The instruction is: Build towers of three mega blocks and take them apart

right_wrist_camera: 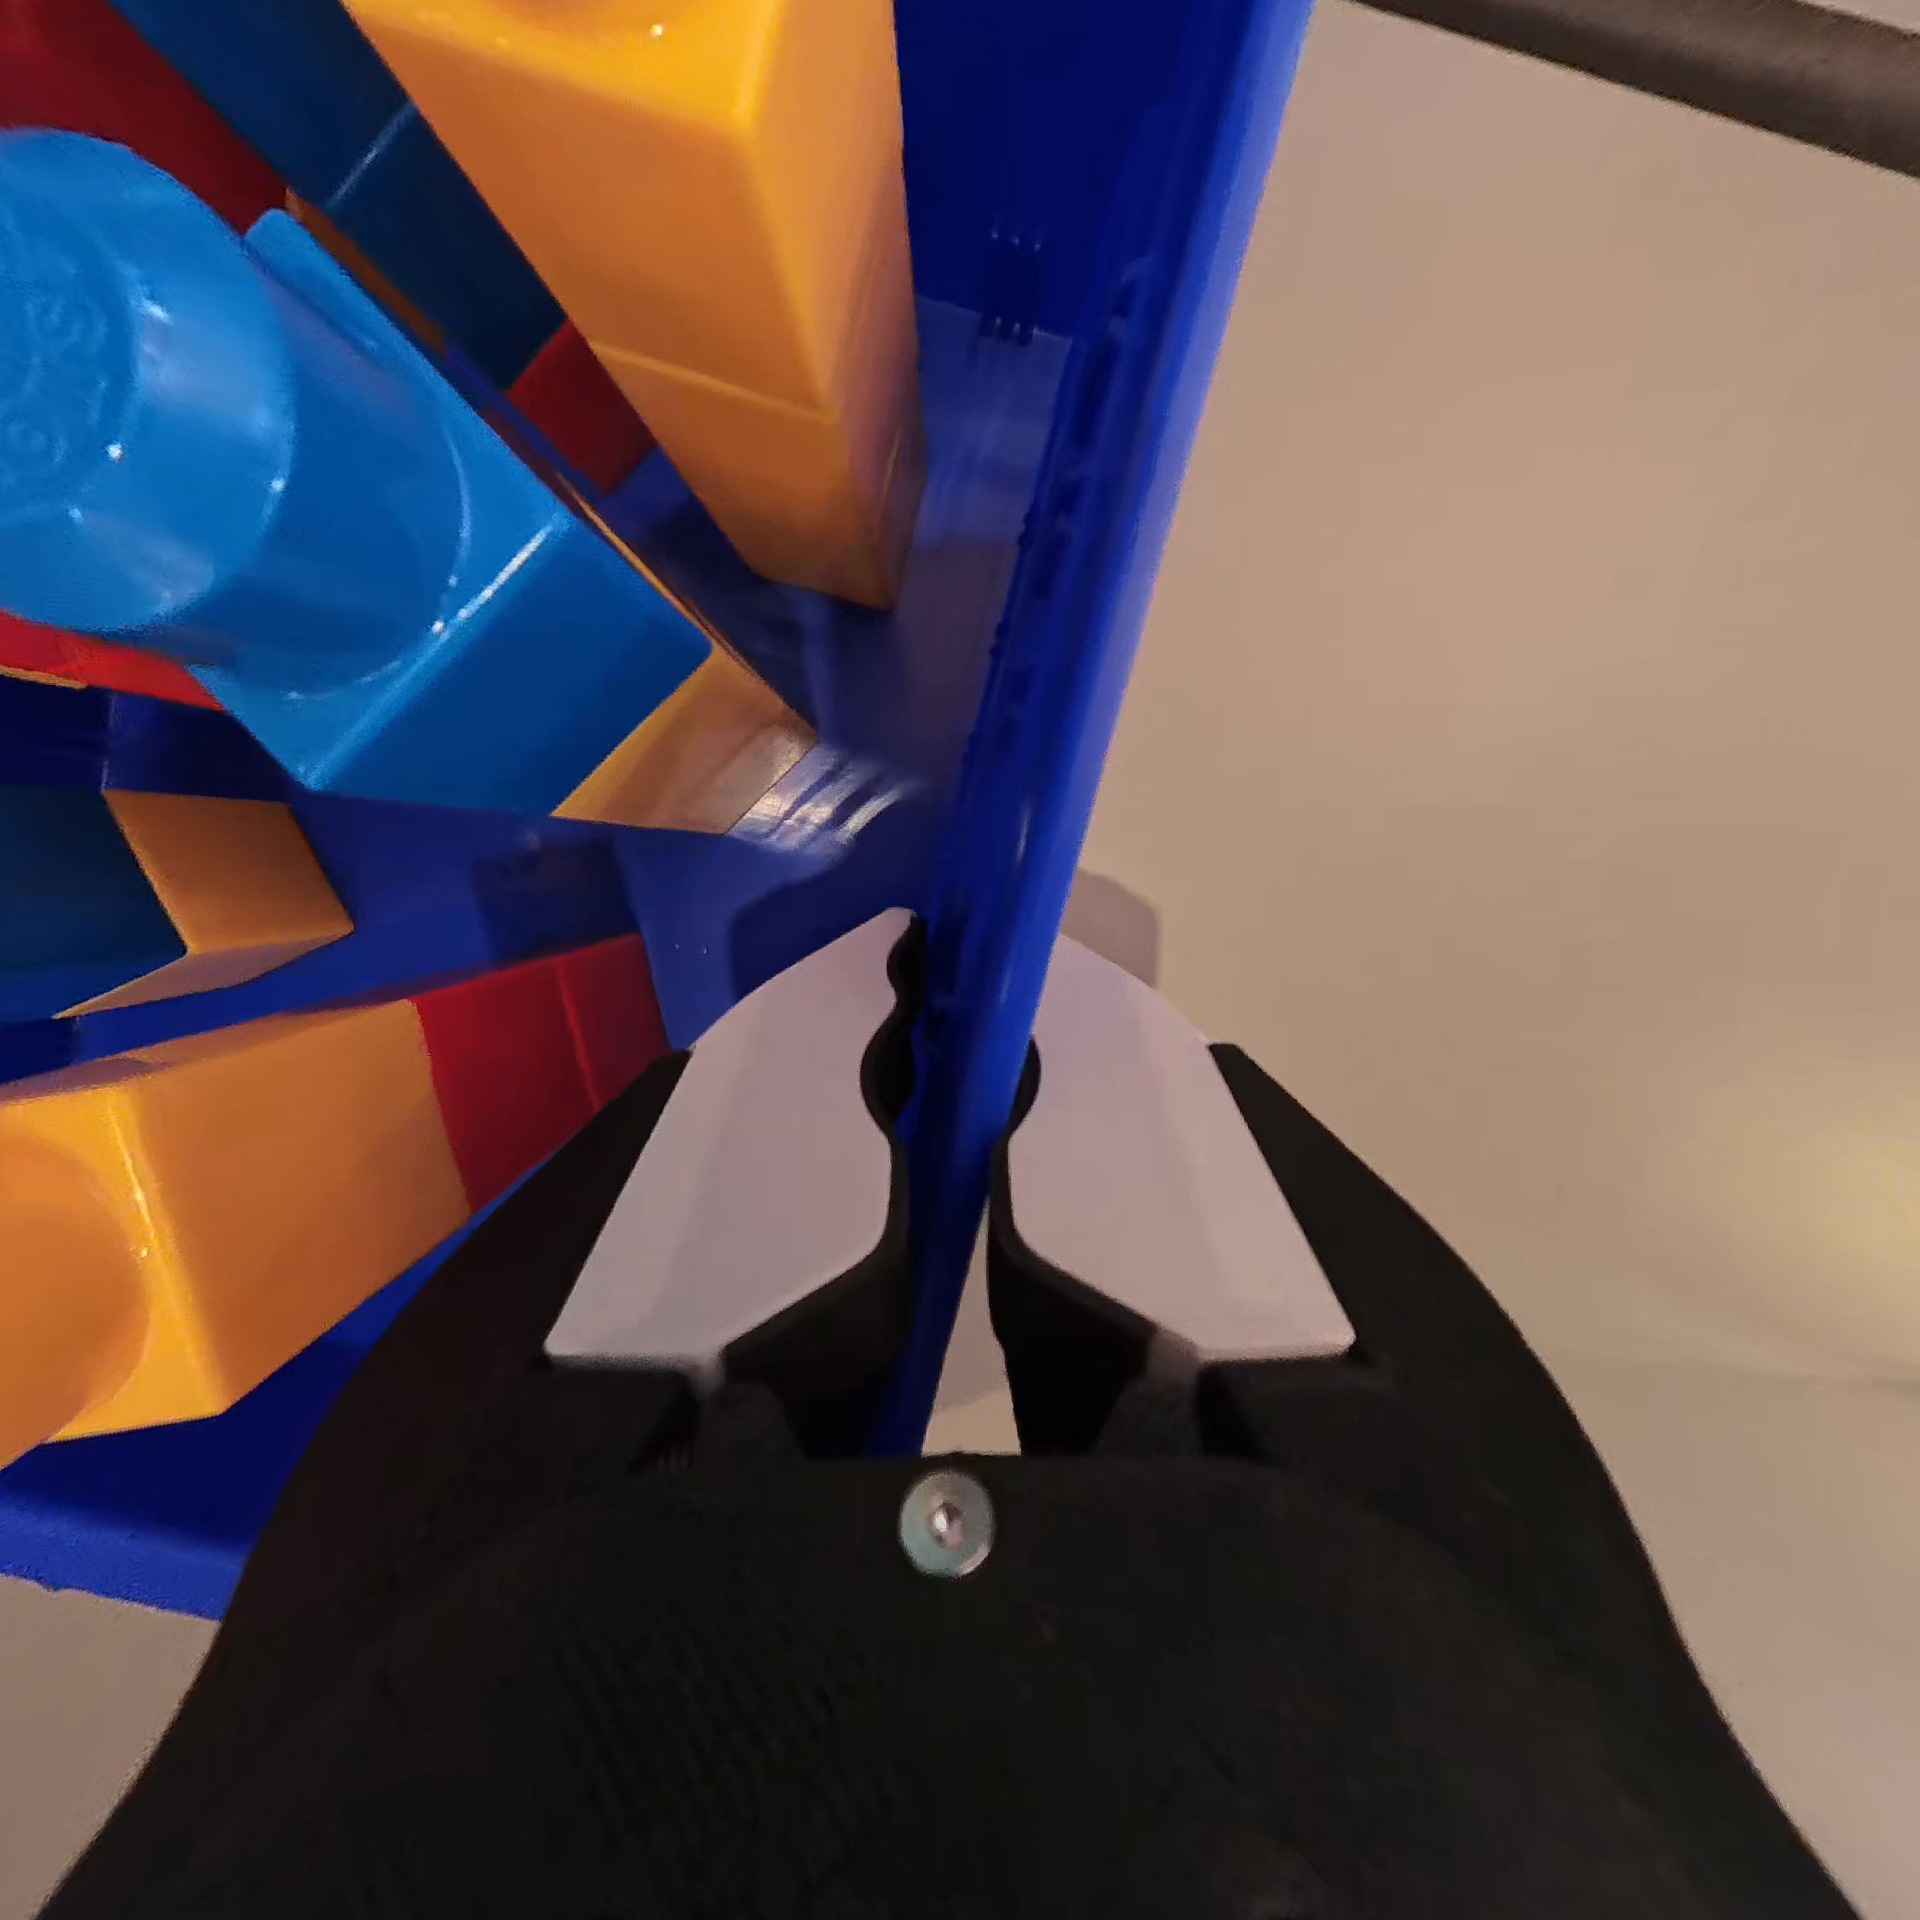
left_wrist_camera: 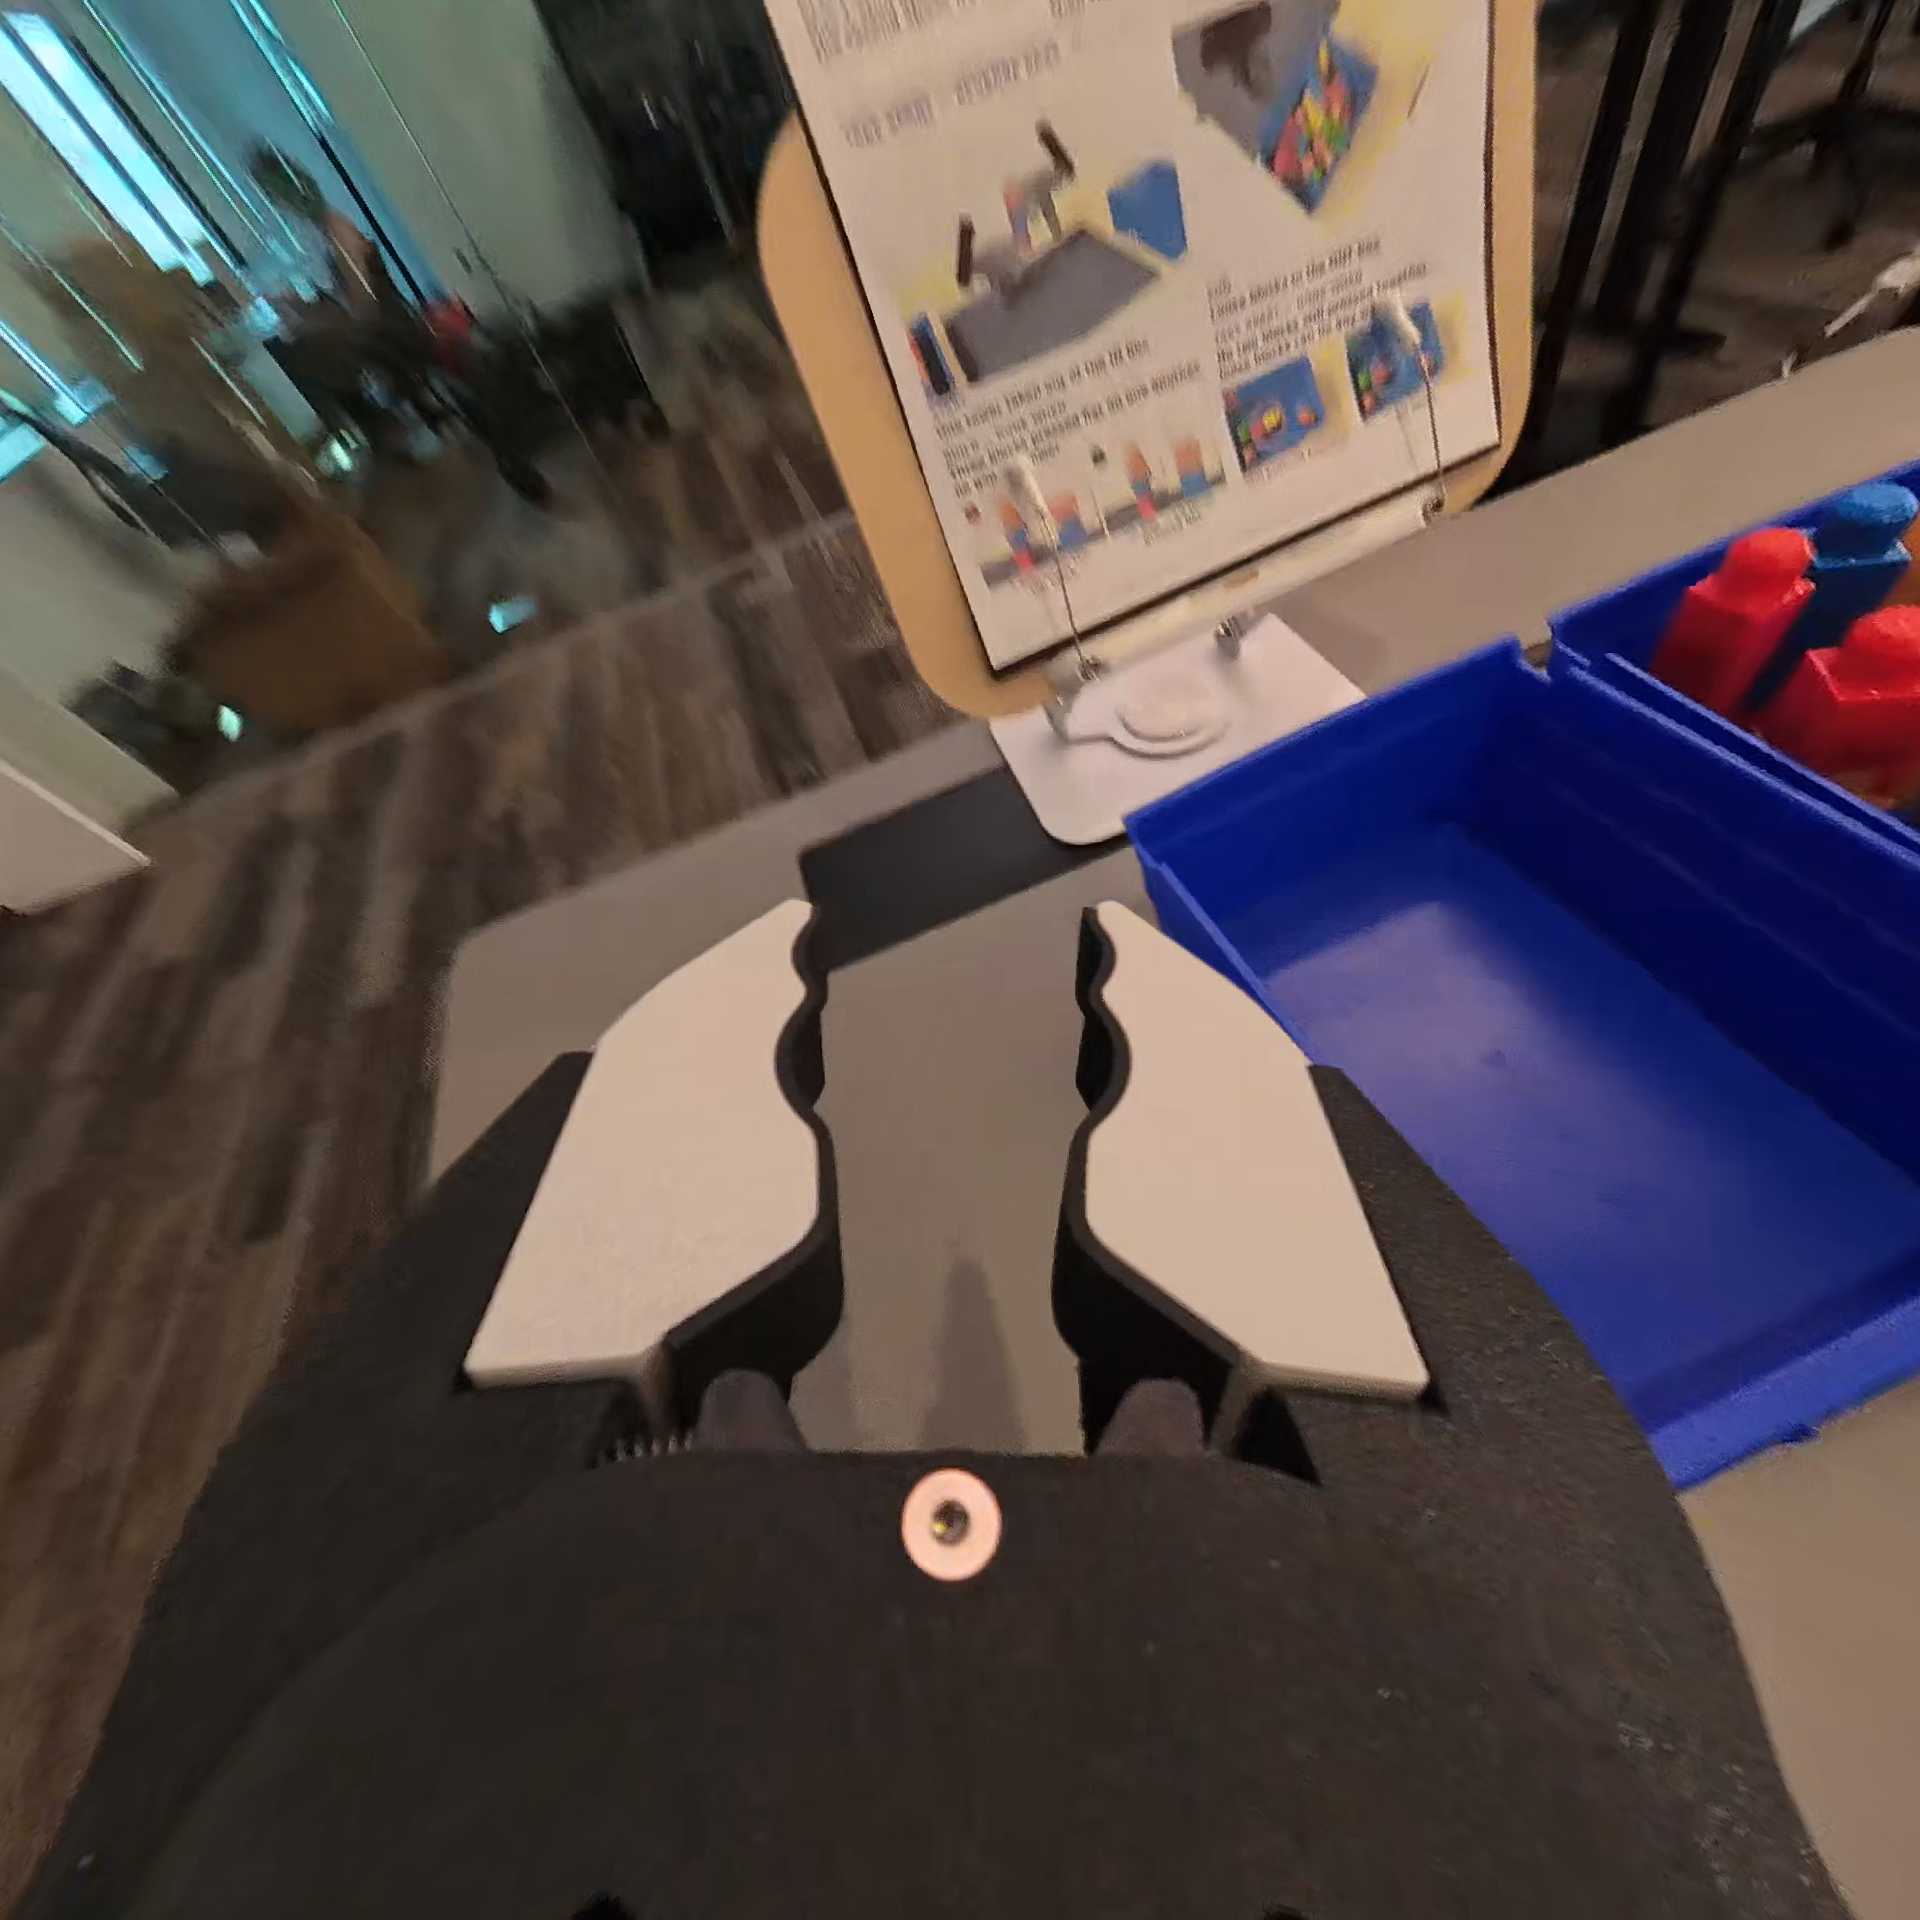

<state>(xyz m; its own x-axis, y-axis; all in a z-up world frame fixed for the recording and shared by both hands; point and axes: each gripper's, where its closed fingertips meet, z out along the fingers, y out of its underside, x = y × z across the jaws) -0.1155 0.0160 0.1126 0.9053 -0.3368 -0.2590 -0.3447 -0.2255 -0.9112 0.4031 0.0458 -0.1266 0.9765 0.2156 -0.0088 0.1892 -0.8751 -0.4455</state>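
My left gripper (left_wrist_camera: pixel 945 925) is open with nothing between its fingers, above the grey table (left_wrist_camera: pixel 623 966) near a dark mat (left_wrist_camera: pixel 925 862). To its right stands an empty blue bin (left_wrist_camera: pixel 1558 1039). Behind that, a second blue bin (left_wrist_camera: pixel 1621 634) holds red blocks (left_wrist_camera: pixel 1745 623) and a blue block (left_wrist_camera: pixel 1860 561). My right gripper (right_wrist_camera: pixel 971 935) is shut on the side wall of a blue bin (right_wrist_camera: pixel 1081 520), one finger inside and one outside. Inside that bin lie several orange blocks (right_wrist_camera: pixel 707 229), a light blue block (right_wrist_camera: pixel 312 520) and red blocks (right_wrist_camera: pixel 520 1039).
An instruction sheet on a tan board (left_wrist_camera: pixel 1153 312) stands on a white base (left_wrist_camera: pixel 1164 727) at the table's far side. The table edge runs left of my left gripper, with floor (left_wrist_camera: pixel 260 1039) beyond. A dark bar (right_wrist_camera: pixel 1714 62) crosses the top right of the right wrist view. Spacing between my two grippers at the tips: around 55 centimetres. From the right gripper's tips to the dark bar (right_wrist_camera: pixel 1714 62) is close to 20 centimetres.
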